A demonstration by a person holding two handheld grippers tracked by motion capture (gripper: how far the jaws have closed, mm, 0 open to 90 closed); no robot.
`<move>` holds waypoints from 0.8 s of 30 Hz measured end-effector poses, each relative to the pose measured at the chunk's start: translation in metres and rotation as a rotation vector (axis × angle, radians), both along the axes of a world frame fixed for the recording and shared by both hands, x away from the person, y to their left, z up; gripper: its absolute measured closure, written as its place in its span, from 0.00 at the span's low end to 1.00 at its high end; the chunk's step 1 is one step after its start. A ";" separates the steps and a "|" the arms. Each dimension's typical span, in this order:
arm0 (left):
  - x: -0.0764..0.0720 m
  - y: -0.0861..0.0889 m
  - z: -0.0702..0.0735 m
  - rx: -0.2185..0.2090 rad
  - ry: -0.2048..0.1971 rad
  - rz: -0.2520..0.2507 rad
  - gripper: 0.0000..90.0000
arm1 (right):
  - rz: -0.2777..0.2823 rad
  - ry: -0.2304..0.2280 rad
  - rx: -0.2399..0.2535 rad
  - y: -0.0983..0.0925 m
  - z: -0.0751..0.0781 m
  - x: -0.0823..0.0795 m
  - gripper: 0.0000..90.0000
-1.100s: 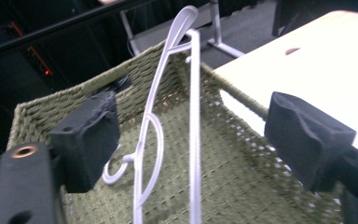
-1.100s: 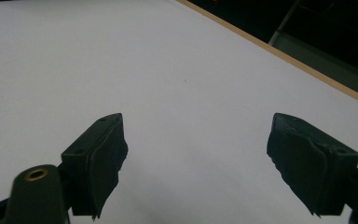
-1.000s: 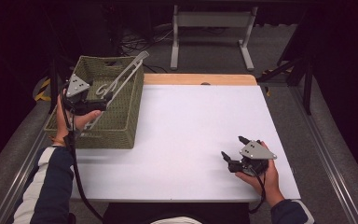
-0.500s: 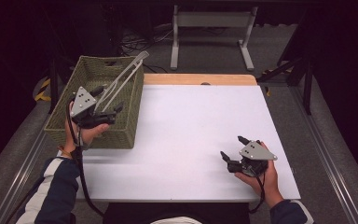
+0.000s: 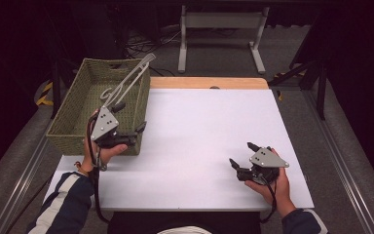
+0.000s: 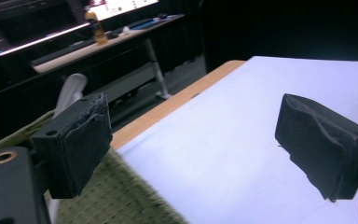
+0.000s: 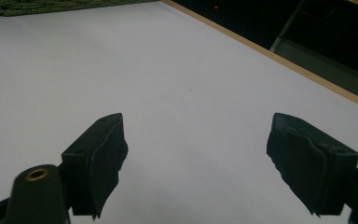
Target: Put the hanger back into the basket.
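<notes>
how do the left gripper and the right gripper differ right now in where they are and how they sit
The left gripper is at the near right corner of the green woven basket that holds the metal tongs; the right gripper sits far from it, over bare white table. The left is held in the air; the right sits low, near the front edge. Both stand open and hold nothing.

Seeing table [image 5: 209,126] lit bright and even from above, surroundings black beyond its edges. Soft shadows only. My gripper views grainy, jaws up close blurred, far desk hazy. Slight glare off white top.
</notes>
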State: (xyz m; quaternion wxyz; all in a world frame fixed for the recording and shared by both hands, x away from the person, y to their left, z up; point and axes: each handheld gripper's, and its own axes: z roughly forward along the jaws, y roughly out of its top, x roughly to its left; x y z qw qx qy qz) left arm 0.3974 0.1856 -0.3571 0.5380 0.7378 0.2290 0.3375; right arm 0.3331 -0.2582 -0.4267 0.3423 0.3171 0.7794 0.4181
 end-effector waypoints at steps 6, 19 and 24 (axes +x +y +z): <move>-0.009 -0.010 -0.008 0.005 -0.002 -0.037 0.13 | 0.007 0.000 -0.001 0.002 0.000 -0.001 0.22; -0.034 -0.015 -0.026 0.041 0.009 -0.095 0.11 | 0.031 -0.004 0.003 0.008 0.001 -0.007 0.22; -0.040 -0.014 -0.036 0.059 0.024 -0.095 0.10 | 0.037 0.007 0.011 0.010 0.000 -0.008 0.22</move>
